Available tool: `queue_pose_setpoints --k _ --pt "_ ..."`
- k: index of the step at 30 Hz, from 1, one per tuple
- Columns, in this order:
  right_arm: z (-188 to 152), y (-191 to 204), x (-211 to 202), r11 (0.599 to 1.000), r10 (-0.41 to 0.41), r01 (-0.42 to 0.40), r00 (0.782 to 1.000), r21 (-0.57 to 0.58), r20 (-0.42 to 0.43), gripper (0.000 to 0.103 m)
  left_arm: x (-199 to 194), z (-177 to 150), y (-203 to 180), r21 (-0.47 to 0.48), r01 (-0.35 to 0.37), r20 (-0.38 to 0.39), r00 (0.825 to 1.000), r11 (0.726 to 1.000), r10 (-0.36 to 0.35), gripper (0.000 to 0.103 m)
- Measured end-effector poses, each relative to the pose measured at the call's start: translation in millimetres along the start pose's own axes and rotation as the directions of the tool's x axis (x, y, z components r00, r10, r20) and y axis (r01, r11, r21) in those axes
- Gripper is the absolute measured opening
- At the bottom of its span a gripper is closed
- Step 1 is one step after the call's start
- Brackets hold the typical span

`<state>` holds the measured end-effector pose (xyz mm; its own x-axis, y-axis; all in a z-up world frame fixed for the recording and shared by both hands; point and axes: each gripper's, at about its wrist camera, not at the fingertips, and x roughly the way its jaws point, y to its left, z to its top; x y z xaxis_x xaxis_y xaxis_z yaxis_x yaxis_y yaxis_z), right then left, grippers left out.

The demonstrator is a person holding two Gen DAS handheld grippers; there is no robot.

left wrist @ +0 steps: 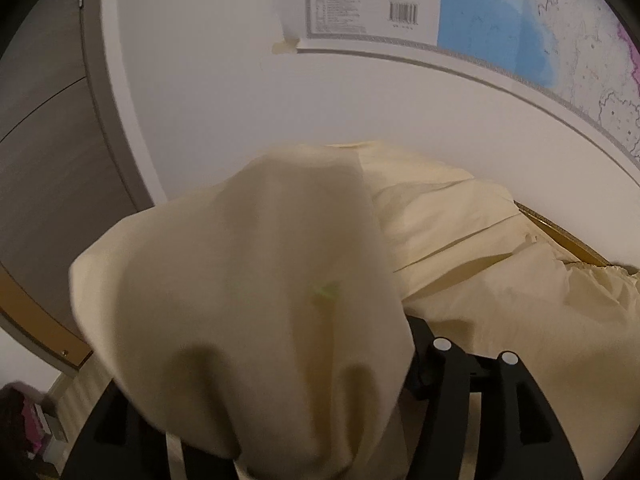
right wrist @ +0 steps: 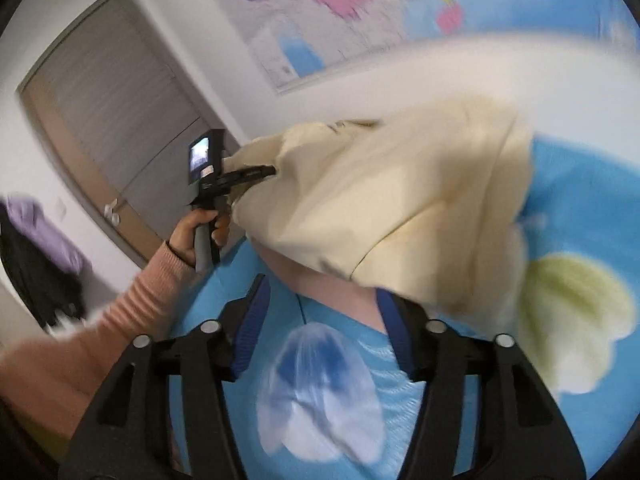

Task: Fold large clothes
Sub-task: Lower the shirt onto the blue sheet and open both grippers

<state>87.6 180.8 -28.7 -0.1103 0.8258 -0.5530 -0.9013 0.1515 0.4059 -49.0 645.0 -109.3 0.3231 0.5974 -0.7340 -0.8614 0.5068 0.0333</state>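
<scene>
A large cream garment (left wrist: pixel 460 248) lies heaped on the bed, and a fold of it (left wrist: pixel 248 280) is draped over my left gripper (left wrist: pixel 316 320) and hides the fingertips. One black finger (left wrist: pixel 420 344) shows at the fold's right edge, far off the middle, so the jaws stand apart. In the right wrist view the garment (right wrist: pixel 400 200) hangs from the left gripper (right wrist: pixel 256 178), which a hand (right wrist: pixel 200 232) holds up. My right gripper (right wrist: pixel 324 312) is open below the garment's lower edge. Its blue pads (right wrist: pixel 252 320) are wide apart with only bedspread between them, and the cloth's hem overlaps the right fingertip.
A blue bedspread (right wrist: pixel 580 192) with cartoon prints covers the bed. A wooden bed frame (left wrist: pixel 560 232) runs along the white wall under a taped map (left wrist: pixel 500 20). A grey door (right wrist: pixel 112 112) stands left, with dark and purple clothes (right wrist: pixel 36 248) hanging beside it. A pink sleeve (right wrist: pixel 132 300) crosses the lower left.
</scene>
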Motion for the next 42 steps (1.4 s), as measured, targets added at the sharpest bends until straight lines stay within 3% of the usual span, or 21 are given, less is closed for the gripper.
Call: queue_pose_setpoints --k 2,5,7,8,11,13,16,18,20,25,30,32,36,42 --pt "8 -5 -15 0.998 -0.053 0.056 0.996 -0.038 0.067 0.045 -12 -2 2 -0.002 0.002 0.019 1.0 1.0 -0.002 0.058" --pt "30 -42 -14 0.995 -0.087 0.08 0.989 0.058 0.122 0.045 -47 -11 7 -0.011 0.007 0.099 0.995 1.0 -0.006 0.066" --pt "29 -60 -9 0.98 -0.181 0.168 0.975 0.107 0.129 0.047 -63 -17 8 -0.012 0.016 0.131 0.991 1.0 -0.014 0.067" --pt "26 -71 1 0.97 -0.202 0.185 0.974 0.159 0.101 0.047 -68 -18 7 -0.006 0.017 0.145 0.989 1.0 -0.016 0.067" --pt "22 -95 30 0.957 -0.15 0.135 0.988 0.256 0.042 0.04 -92 -39 -8 0.045 0.051 0.169 0.984 0.998 -0.058 0.073" --pt "25 -87 53 0.968 -0.124 0.116 0.992 0.221 0.022 0.022 -98 -45 -18 0.091 0.1 0.162 0.98 0.991 -0.114 0.074" --pt "32 -62 82 0.987 -0.111 0.114 0.993 0.112 -0.036 0.016 -93 -55 -37 0.14 0.089 0.136 0.985 0.986 -0.109 0.074" --pt "32 -69 102 0.988 -0.112 0.123 0.986 0.09 -0.12 0.015 -73 -53 -46 0.156 0.093 0.089 0.99 0.983 -0.107 0.074" --pt "32 -80 105 0.98 -0.159 0.174 0.977 0.097 -0.142 0.013 -50 -54 -52 0.13 0.079 0.039 0.996 0.988 -0.084 0.074" --pt "44 -80 78 0.97 -0.222 0.229 0.971 0.087 -0.084 0.032 -64 -62 -50 0.125 0.076 0.062 0.995 0.989 -0.084 0.073" --pt "51 -73 44 0.96 -0.277 0.273 0.959 0.067 0.058 0.032 -89 -68 -54 0.145 0.086 0.109 0.989 0.986 -0.102 0.074" --pt "58 -63 44 0.963 -0.271 0.27 0.959 0.029 0.087 0.042 -96 -65 -57 0.145 0.106 0.121 0.985 0.984 -0.124 0.074" --pt "74 -51 75 0.973 -0.23 0.232 0.971 -0.022 0.069 0.045 -117 -70 -73 0.184 0.157 0.145 0.972 0.97 -0.185 0.078" --pt "73 -83 123 0.972 -0.222 0.225 0.974 0.069 -0.054 0.042 -131 -77 -104 0.239 0.219 0.13 0.958 0.946 -0.255 0.078"
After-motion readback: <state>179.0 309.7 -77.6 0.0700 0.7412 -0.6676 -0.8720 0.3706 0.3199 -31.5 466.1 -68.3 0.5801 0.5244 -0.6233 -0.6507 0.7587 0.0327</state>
